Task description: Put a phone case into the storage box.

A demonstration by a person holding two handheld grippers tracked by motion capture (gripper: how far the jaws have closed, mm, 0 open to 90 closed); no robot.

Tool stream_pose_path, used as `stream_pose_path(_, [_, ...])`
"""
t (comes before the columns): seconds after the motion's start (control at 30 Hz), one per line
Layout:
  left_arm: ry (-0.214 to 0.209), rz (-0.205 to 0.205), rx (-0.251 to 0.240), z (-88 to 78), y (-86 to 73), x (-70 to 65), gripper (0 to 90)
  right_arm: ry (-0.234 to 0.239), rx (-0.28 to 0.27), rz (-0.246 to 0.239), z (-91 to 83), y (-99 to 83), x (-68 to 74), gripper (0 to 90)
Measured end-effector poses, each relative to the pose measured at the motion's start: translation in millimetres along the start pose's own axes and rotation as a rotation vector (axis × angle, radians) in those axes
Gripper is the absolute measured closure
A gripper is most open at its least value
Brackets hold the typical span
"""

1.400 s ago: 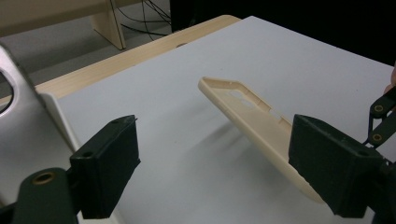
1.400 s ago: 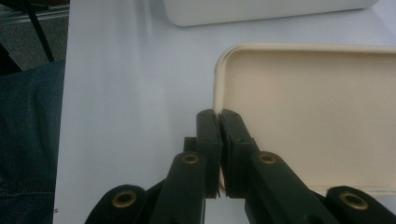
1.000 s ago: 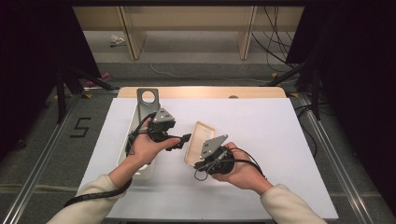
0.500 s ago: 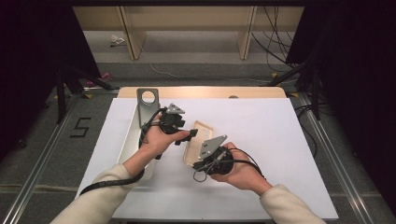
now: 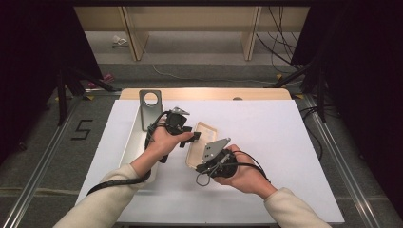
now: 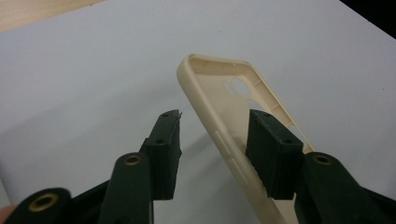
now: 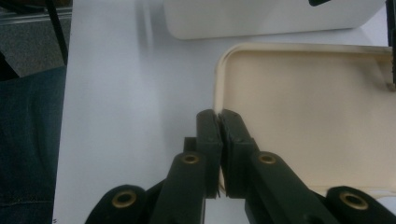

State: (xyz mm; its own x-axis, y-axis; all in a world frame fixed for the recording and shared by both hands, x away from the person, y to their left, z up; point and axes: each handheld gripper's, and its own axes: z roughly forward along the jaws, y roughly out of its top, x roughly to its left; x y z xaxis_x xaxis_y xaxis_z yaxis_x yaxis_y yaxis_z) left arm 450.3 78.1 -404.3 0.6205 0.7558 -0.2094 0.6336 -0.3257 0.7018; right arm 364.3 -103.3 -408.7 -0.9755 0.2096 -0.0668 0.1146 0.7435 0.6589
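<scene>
phone case [image 5: 202, 142] mid-table [image 5: 285, 142], tray [image 5: 135, 137] to its left, metal plate [image 5: 151, 102] at tray's far end

We see a cream-beige phone case [image 5: 202, 142], plain and unpatterned, on a white worktop [image 5: 266, 137] with a pale wood far edge. Both tools, left [image 6: 212, 140] and right [image 7: 219, 135], have black jaws with brass-coloured rivets. The tray [image 5: 130, 147] at left is off-white, and a grey metal plate [image 5: 150, 102] stands at its far end.
</scene>
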Motion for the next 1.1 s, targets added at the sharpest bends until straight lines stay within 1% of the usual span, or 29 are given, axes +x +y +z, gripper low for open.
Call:
stream_pose_path(0.1, [-0.007,-0.01,0.012,0.6,-0.1,0.3,58.8,0.0,0.001,-0.001,0.0,0.2,0.2,87.6])
stream_pose_path(0.2, [-0.018,-0.036,0.02,1.8,-0.1,-0.1,62.3,-0.001,0.003,-0.005,0.2,0.5,0.7,87.6])
stream_pose_path(0.27, [-0.019,-0.047,0.025,2.1,0.0,0.0,64.1,0.0,0.005,-0.007,0.7,0.4,1.2,87.6])
stream_pose_path(0.37, [-0.02,-0.074,0.033,1.8,0.3,0.1,66.3,-0.003,0.011,-0.018,1.9,0.5,1.9,87.6])
stream_pose_path(0.43, [-0.027,-0.096,0.024,1.3,0.5,-0.1,67.9,-0.004,0.013,-0.023,2.5,0.7,2.3,87.6])
stream_pose_path(0.63, [-0.022,-0.103,0.022,-0.3,2.2,-1.1,68.1,-0.012,0.017,-0.028,2.4,1.1,3.1,87.7])
stream_pose_path(0.73, [-0.02,-0.104,0.025,-0.4,2.4,-0.6,65.8,-0.015,0.015,-0.031,1.8,1.2,2.7,87.6])
stream_pose_path(0.8, [-0.026,-0.11,0.025,0.1,2.1,-0.3,64.4,-0.018,0.012,-0.031,1.1,1.5,2.7,87.7])
stream_pose_path(0.9, [-0.03,-0.114,0.036,1.7,1.5,-0.1,63.0,-0.018,0.011,-0.032,1.1,1.9,3.2,87.7])
stream_pose_path(1.0, [-0.031,-0.116,0.034,1.9,1.7,-0.2,64.9,-0.018,0.013,-0.033,1.6,1.6,3.0,87.7])
stream_pose_path(1.07, [-0.034,-0.12,0.025,1.1,2.3,-0.6,68.6,-0.016,0.016,-0.034,2.1,1.2,3.1,87.6])
stream_pose_path(1.1, [-0.039,-0.129,0.017,0.4,2.8,-0.6,69.9,-0.016,0.016,-0.034,2.4,1.1,3.3,87.6])
